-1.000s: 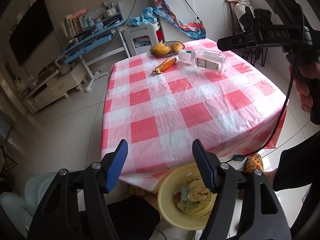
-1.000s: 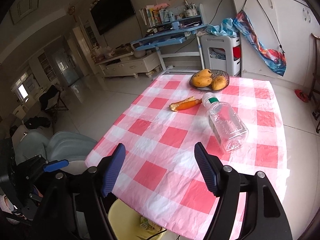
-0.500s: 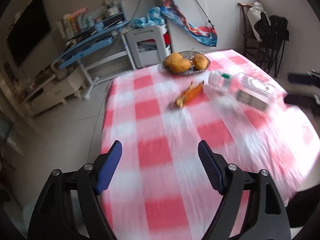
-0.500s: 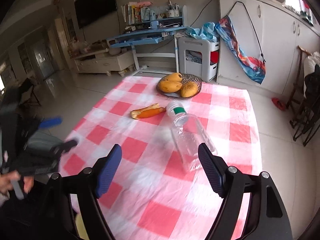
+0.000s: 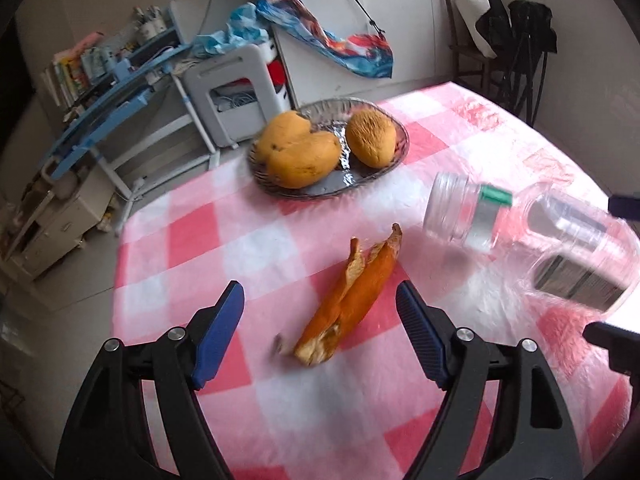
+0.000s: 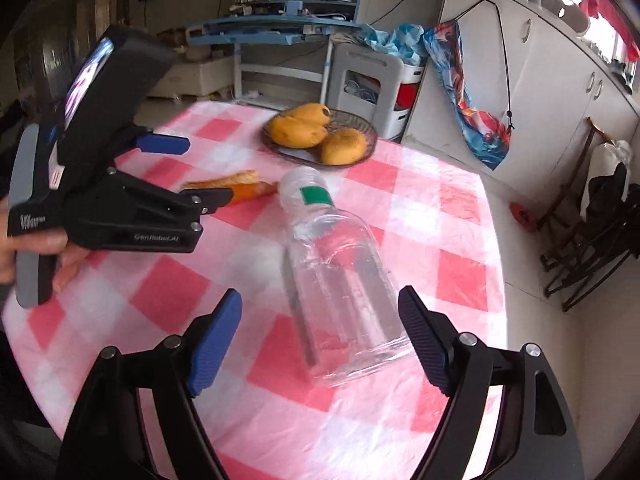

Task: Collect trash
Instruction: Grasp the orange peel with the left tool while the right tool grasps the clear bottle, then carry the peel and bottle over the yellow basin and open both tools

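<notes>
So the orange strip of fruit peel is lying flat on the pink-and-white checked tablecloth, right between the wide-open jaws of the left gripper, nothing touching it. Just beside it, the clear plastic bottle lies on its side, framed by the right gripper, jaws apart too. Behind both sits a silver tray of yellow mangoes.

Three yellow mangoes sitting in a foil-lined glass dish, red-and-white checked cloth covering the counter, blue desk standing behind
</notes>
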`<state>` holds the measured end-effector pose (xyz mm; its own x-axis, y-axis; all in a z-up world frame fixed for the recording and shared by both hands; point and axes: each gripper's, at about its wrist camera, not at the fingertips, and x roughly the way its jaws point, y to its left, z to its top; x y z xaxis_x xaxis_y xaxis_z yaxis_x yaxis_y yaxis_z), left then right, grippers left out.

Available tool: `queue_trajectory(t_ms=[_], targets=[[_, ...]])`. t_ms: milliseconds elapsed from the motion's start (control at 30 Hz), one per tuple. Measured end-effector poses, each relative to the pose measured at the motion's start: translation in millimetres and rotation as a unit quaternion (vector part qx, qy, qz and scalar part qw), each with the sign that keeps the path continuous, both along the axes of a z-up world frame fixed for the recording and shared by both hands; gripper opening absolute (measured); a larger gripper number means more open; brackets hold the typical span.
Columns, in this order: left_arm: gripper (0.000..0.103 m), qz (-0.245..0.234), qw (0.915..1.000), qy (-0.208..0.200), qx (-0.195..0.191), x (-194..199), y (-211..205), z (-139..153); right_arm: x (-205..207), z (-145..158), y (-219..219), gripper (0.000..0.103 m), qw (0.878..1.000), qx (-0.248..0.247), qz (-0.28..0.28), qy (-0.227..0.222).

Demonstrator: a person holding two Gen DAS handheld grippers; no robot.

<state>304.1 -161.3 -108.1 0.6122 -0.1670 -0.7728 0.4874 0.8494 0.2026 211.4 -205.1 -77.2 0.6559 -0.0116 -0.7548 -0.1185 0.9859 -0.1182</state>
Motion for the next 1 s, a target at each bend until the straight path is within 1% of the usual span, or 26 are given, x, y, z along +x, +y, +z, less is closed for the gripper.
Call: queue_trajectory(t_ms=[67, 100, 133, 200, 233, 267, 300, 333, 433, 500, 533, 567, 600, 700, 733, 833, 933, 1000], targets=[[0.074, -0.006, 0.9999, 0.012, 0.003, 5, -5, -6, 6, -2, -4, 0.078, 1.0, -0.004, -0.006, 0.002], [0.068, -0.007, 0.9998, 0.018, -0.001, 6, -5, -8, 9, -2, -7, 0.078, 1.0, 0.0, -0.009, 0.002], [0.057, -0.006, 0.9993, 0.035, -0.008, 10, -5, -12, 12, -1, -9, 0.078, 1.0, 0.004, -0.011, 0.001], [0.045, -0.003, 0.9975, 0.059, -0.039, 17, -1, -14, 17, -1, -13, 0.078, 1.0, 0.013, -0.015, 0.004], [0.034, -0.002, 0.9967, 0.067, -0.045, 19, -1, -14, 19, -3, -14, 0.078, 1.0, 0.012, -0.015, 0.009], [0.029, -0.003, 0.9962, 0.073, -0.049, 19, 1, -14, 21, -5, -15, 0.079, 1.0, 0.011, -0.014, 0.013], [0.022, -0.003, 0.9958, 0.077, -0.05, 20, 1, -15, 22, -5, -16, 0.079, 1.0, 0.009, -0.015, 0.015], [0.02, -0.003, 0.9948, 0.084, -0.058, 21, 2, -16, 22, -5, -18, 0.079, 1.0, 0.01, -0.017, 0.015], [0.018, 0.005, 0.9922, 0.099, -0.076, 22, 9, -16, 23, -7, -22, 0.071, 0.999, 0.036, -0.016, 0.028], [0.018, 0.012, 0.9898, 0.111, -0.089, 21, 18, -15, 22, -8, -20, 0.064, 0.998, 0.044, -0.009, 0.034], [0.018, 0.019, 0.988, 0.117, -0.099, 20, 24, -13, 21, -7, -18, 0.059, 0.998, 0.048, -0.005, 0.036], [0.018, 0.028, 0.9857, 0.124, -0.111, 18, 32, -11, 19, -6, -16, 0.055, 0.998, 0.056, 0.001, 0.037], [0.018, 0.037, 0.9834, 0.129, -0.123, 15, 39, -9, 17, -4, -15, 0.055, 0.997, 0.065, 0.007, 0.036], [0.018, 0.061, 0.9768, 0.136, -0.154, 2, 63, 1, 11, 3, -17, 0.054, 0.992, 0.119, 0.017, 0.033], [0.018, 0.068, 0.9759, 0.132, -0.16, -5, 71, 7, 7, 6, -20, 0.054, 0.988, 0.149, 0.022, 0.032], [0.018, 0.088, 0.9735, 0.114, -0.178, -29, 92, 23, -1, 15, -21, 0.054, 0.975, 0.215, 0.041, 0.03], [0.018, 0.101, 0.972, 0.098, -0.188, -62, 109, 35, -13, 23, -11, 0.054, 0.967, 0.241, 0.072, 0.027], [0.018, 0.11, 0.9702, 0.093, -0.195, -81, 119, 40, -27, 29, 4, 0.054, 0.964, 0.244, 0.104, 0.028]])
